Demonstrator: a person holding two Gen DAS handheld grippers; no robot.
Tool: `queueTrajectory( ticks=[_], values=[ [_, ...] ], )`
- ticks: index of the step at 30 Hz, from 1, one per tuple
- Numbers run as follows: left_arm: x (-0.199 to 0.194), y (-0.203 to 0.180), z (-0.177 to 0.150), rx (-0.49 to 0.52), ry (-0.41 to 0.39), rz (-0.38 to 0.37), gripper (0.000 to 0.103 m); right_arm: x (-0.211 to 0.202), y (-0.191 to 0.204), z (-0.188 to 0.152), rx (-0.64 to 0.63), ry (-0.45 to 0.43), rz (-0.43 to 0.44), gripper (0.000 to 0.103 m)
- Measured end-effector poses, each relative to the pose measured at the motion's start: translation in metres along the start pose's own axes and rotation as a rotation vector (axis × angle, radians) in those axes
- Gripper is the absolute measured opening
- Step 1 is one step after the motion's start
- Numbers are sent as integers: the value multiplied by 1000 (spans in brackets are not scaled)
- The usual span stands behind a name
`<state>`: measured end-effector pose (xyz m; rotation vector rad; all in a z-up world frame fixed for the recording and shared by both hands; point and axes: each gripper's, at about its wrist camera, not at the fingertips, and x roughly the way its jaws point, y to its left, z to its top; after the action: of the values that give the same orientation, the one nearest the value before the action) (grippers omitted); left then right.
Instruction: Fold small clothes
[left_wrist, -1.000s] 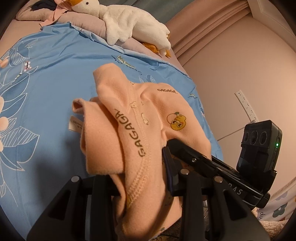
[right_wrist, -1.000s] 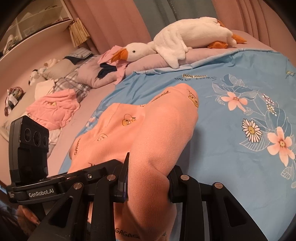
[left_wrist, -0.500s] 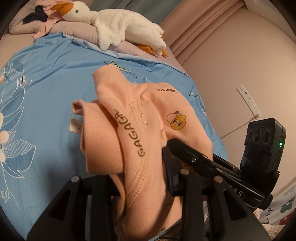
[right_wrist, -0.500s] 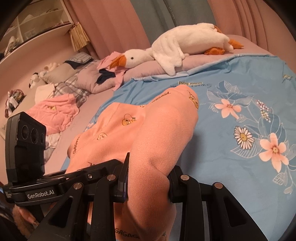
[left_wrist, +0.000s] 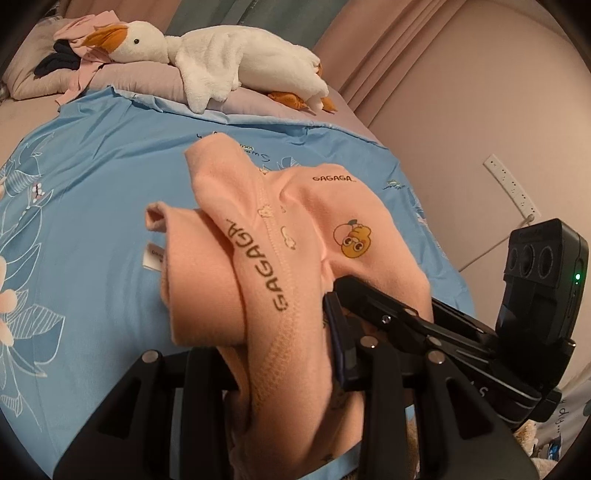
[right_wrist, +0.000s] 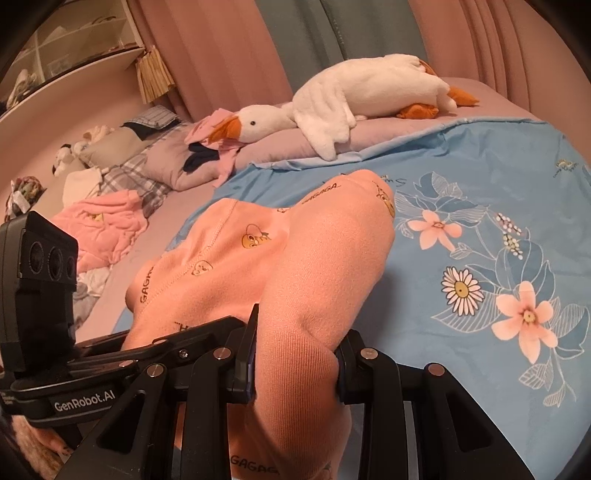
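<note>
The peach garment (left_wrist: 295, 236) hangs bunched above the blue floral bedspread (left_wrist: 92, 177), short of the plush goose (left_wrist: 236, 62) on the pillow beyond it. Each tool pinches its own fold: the left tool (left_wrist: 280, 354) clamps a printed seam edge, the right tool (right_wrist: 295, 354) a ribbed hem, jaws narrowed onto cloth. Held at two points, it probably can be stretched and laid flat for folding.

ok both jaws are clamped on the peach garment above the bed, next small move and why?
Probably carry the peach garment forward and lower it onto the blue sheet: left gripper and right gripper each pinch bunched fabric, and it must lie flat before folding.
</note>
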<state>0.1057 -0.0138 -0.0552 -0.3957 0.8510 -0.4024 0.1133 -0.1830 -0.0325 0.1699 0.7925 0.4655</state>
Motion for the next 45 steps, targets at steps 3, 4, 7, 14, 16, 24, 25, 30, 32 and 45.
queueTrajectory(
  ticks=[3,4,7,14,16,24,25,30,32,45],
  values=[
    [12,6,5,-21,9,-4,33,11,-8,5,5,10,-6,33],
    [16,9,6,-24,12,-4,33,13,-10,6,4,12,-8,33],
    [29,18,10,-42,25,9,33,27,-16,9,12,32,-5,33],
    [52,39,13,-60,53,53,32,59,-26,8,30,85,20,33],
    [58,45,12,-76,66,61,32,66,-29,6,39,101,23,33],
    [90,70,-2,-134,156,85,33,97,-38,-11,73,206,-13,33],
    [92,71,-3,-140,165,89,34,99,-39,-13,79,217,-18,33],
    [83,69,-4,-126,173,146,53,93,-45,-15,111,237,-78,55],
    [71,62,-2,-89,150,205,75,81,-44,-11,86,198,-139,65],
    [-47,26,-15,7,-62,346,103,-45,8,1,-20,-92,-155,94]
  ],
)
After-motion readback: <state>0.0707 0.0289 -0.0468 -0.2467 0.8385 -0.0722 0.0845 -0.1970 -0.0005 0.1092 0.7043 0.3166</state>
